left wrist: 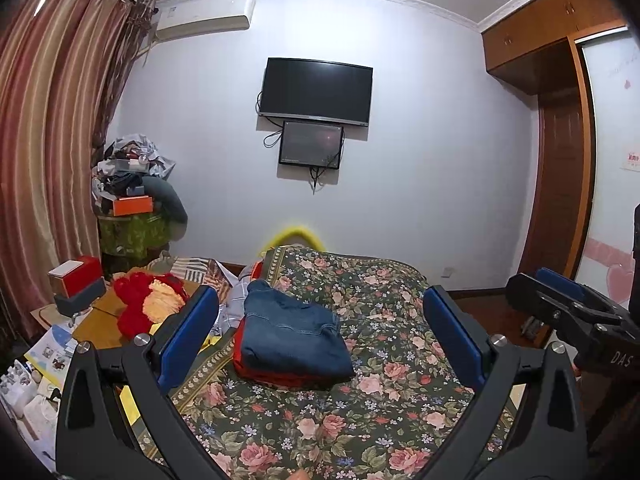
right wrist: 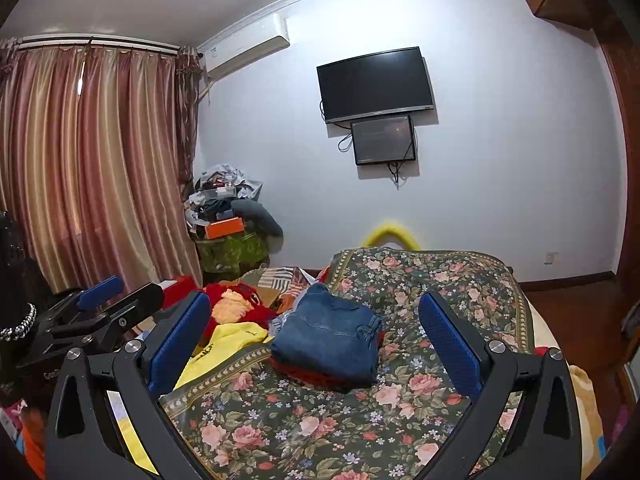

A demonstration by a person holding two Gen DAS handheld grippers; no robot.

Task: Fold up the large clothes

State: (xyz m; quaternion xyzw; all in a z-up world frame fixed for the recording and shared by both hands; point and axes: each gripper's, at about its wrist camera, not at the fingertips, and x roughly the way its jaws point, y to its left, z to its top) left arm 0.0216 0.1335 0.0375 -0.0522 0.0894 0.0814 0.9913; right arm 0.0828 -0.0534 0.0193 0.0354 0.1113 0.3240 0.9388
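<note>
At the far left, beyond the bed's edge, a red and yellow plush toy [left wrist: 148, 304] lies on a wooden side table [left wrist: 100, 324], and a yellow garment [right wrist: 224, 344] sits rumpled just beside the floral bedspread [left wrist: 360, 420], apparently not yet folded. The left gripper [left wrist: 320, 332] hovers above the bed with its blue pads spread wide, holding nothing. Between its fingers, on the bedspread, lie the folded blue jeans [left wrist: 292, 336], stacked squarely on a folded red garment [left wrist: 256, 372] whose edge shows beneath. That pile looks finished. To the right, the right gripper [right wrist: 316, 340] is likewise wide apart and empty, aimed at the same stack. Judging from this, two pieces are done, and the yellow garment, and perhaps the striped cloth [left wrist: 196, 270] farther back, remain to be picked up and folded.
</note>
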